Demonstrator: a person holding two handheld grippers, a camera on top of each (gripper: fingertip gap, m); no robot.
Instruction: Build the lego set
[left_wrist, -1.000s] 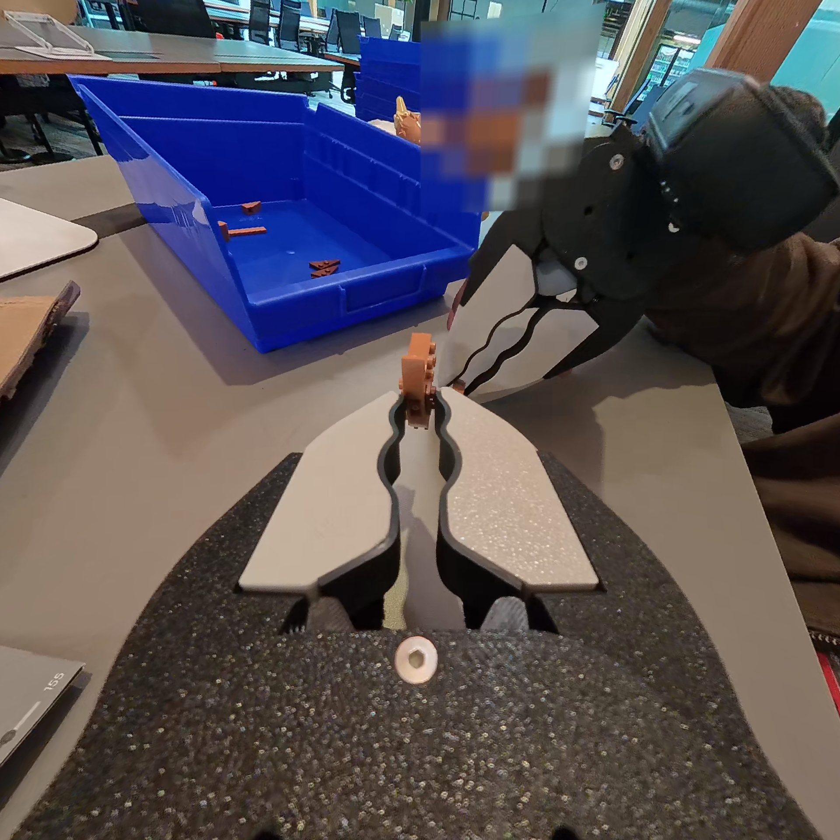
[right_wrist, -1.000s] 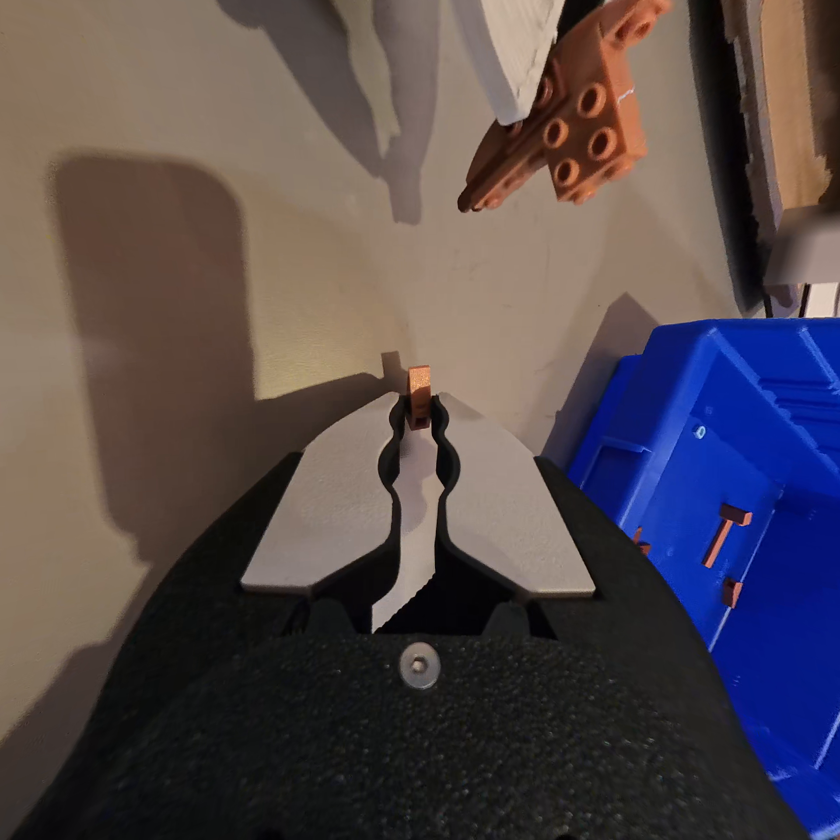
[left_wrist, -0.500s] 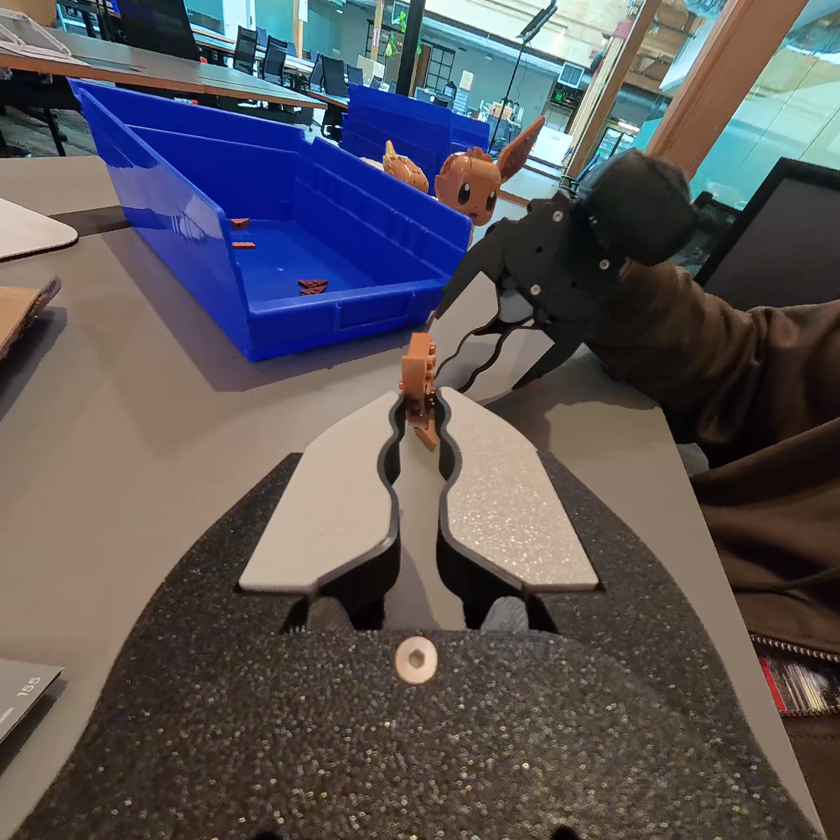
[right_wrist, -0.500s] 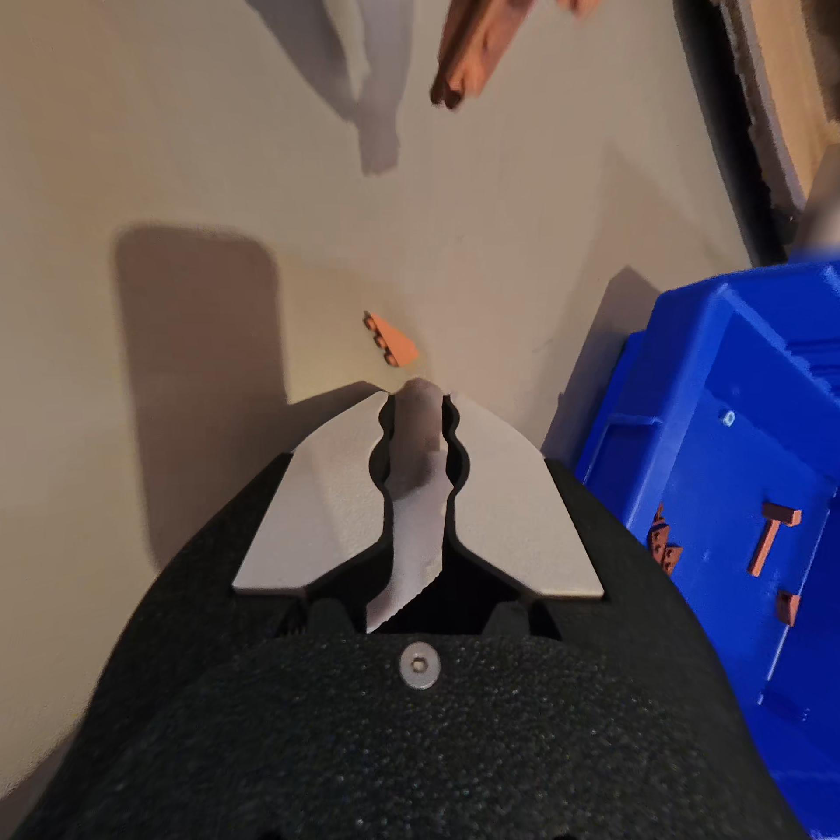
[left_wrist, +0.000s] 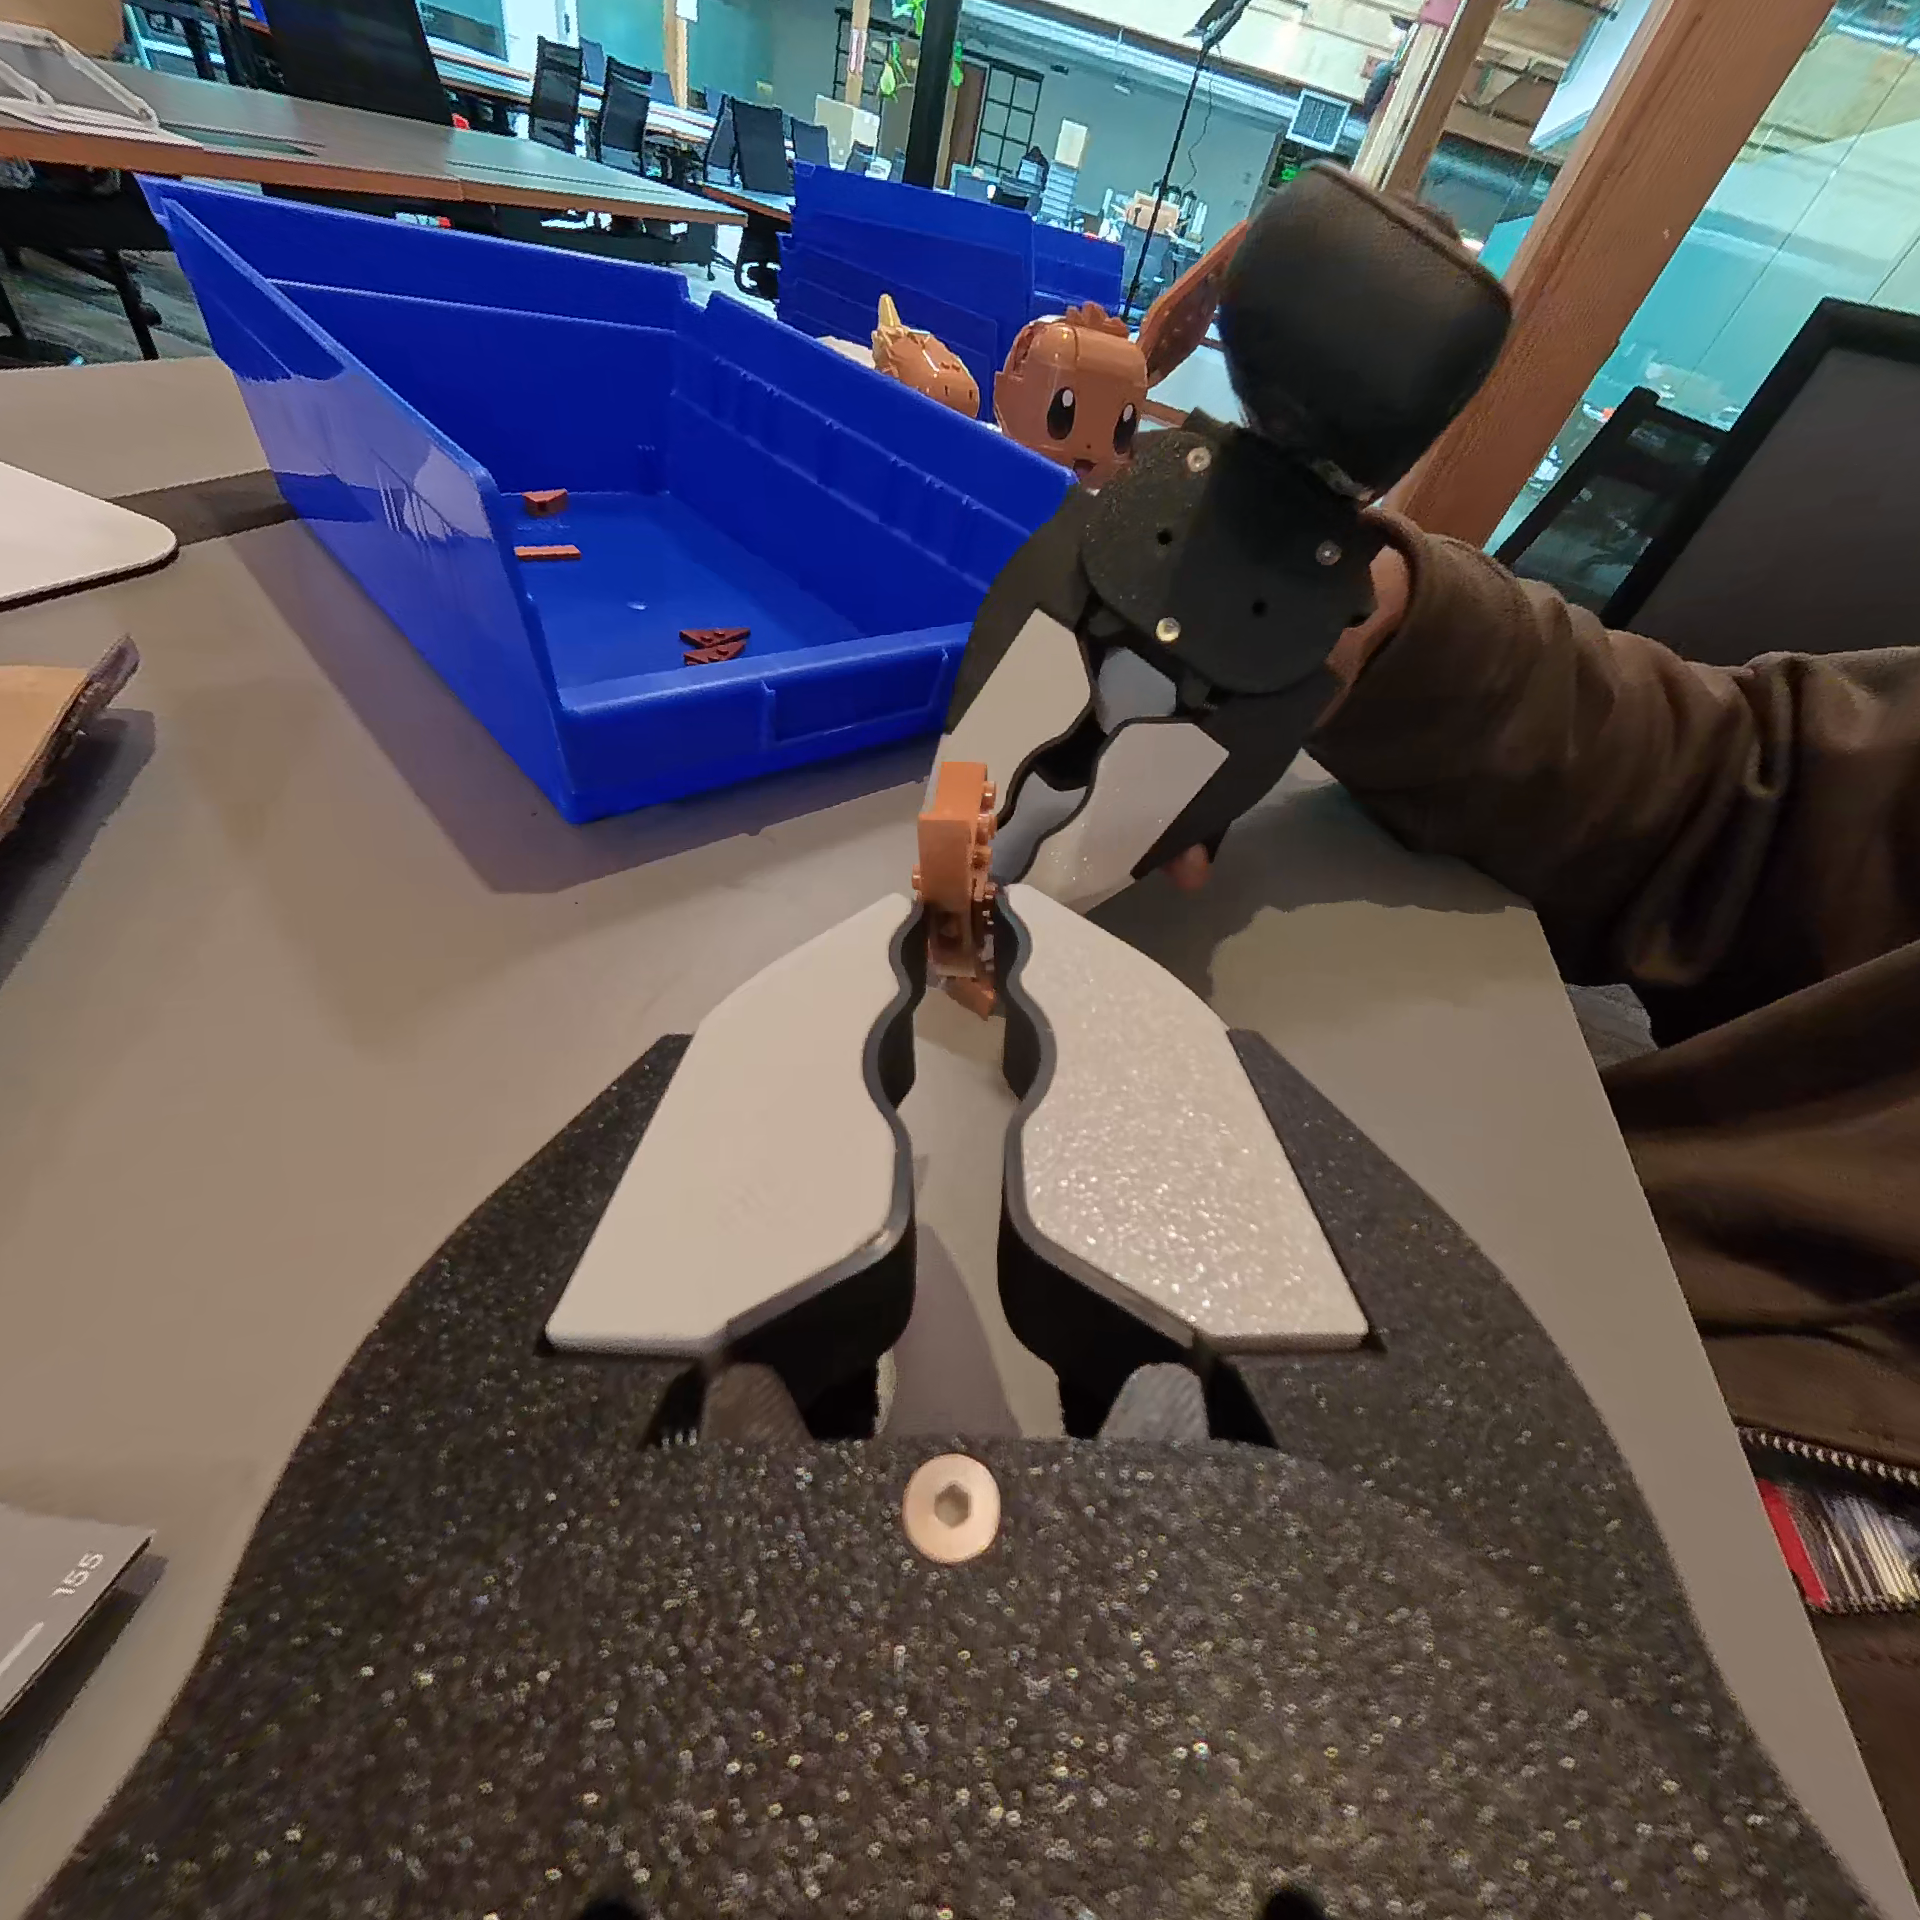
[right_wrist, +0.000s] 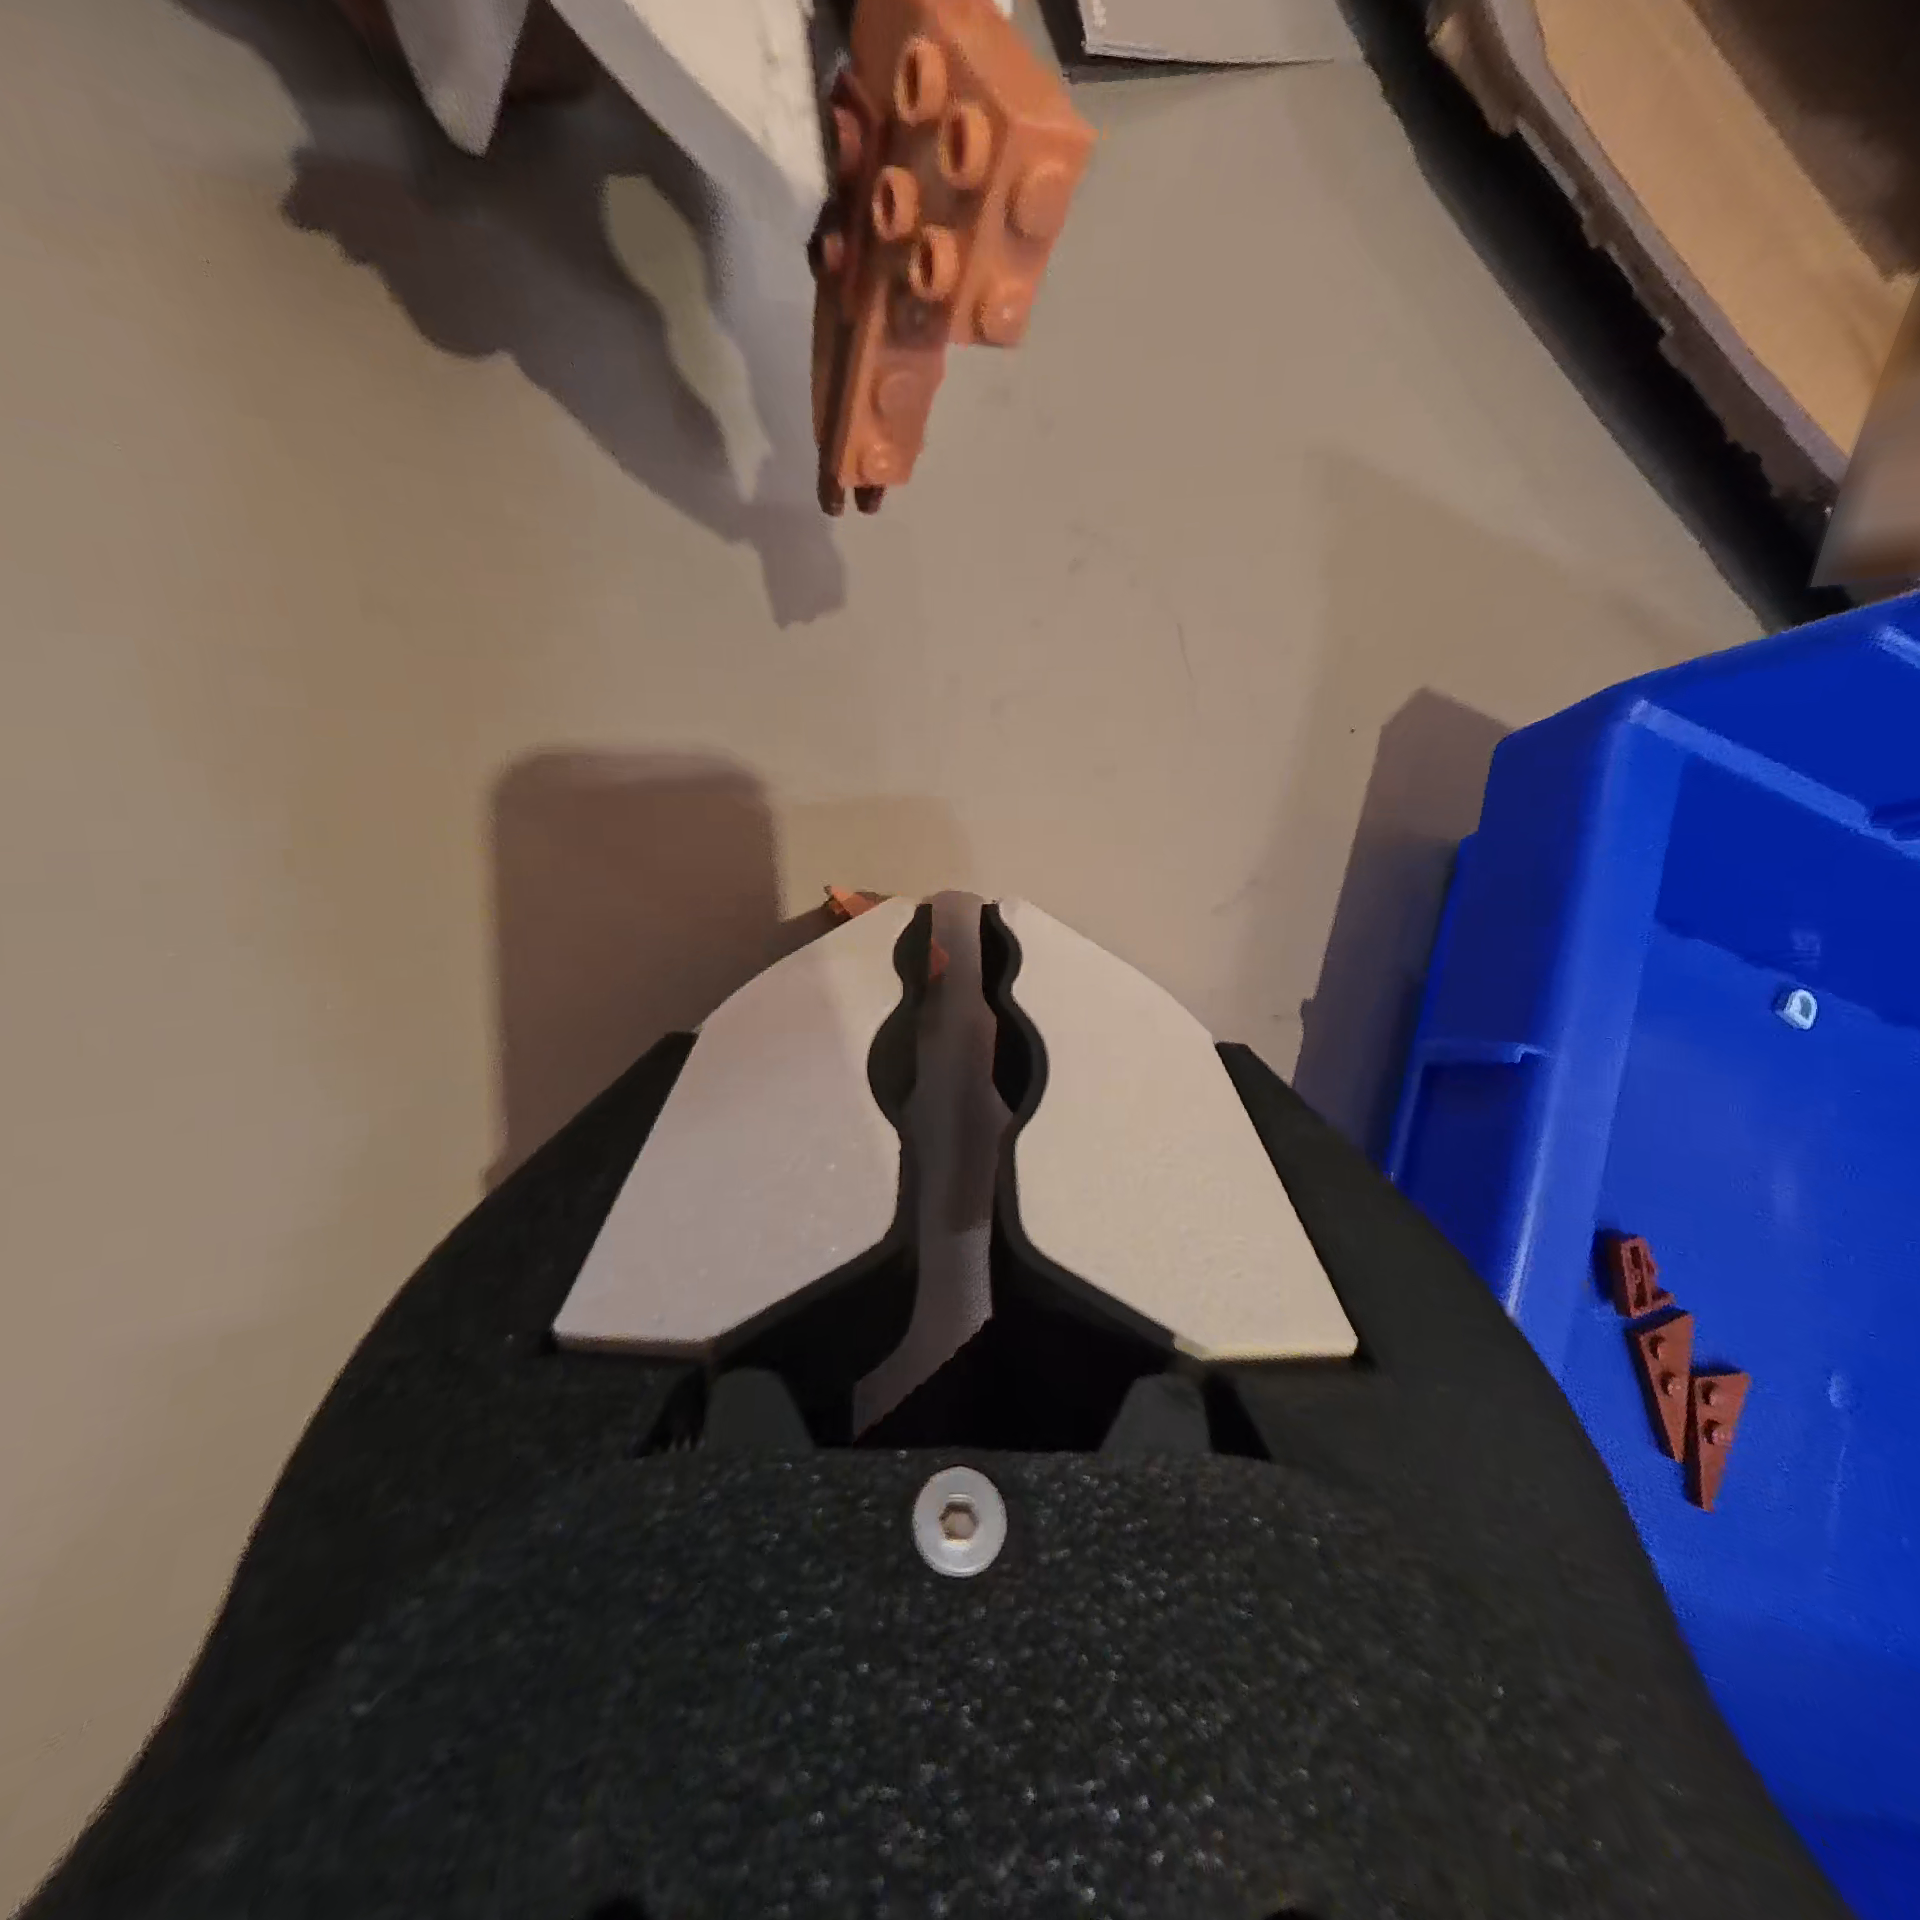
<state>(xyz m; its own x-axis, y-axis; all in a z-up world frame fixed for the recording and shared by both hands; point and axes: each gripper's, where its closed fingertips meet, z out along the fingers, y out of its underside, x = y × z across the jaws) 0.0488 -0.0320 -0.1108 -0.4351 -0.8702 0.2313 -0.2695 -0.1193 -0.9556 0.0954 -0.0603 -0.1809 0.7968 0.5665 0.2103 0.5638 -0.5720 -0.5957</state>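
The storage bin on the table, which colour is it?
Blue; the bin shows best in the left wrist view.

A grey card (left_wrist: 62, 1600), lying at the table's (left_wrist: 312, 1039) near edge, well back and to the left of the fingers (left_wrist: 790, 1122) of the left gripper (left_wrist: 956, 920), is showing a short pale printed number beside a thin line.

Under my right gripper (right_wrist: 951, 914) the small orange piece (right_wrist: 847, 902) is mostly hidden by the left finger (right_wrist: 800, 1091), so I cannot tell its shape. Beside that gripper, the blue bin (right_wrist: 1704, 1039) is cut by the edge, and the brick assembly (right_wrist: 935, 239) is blurred.
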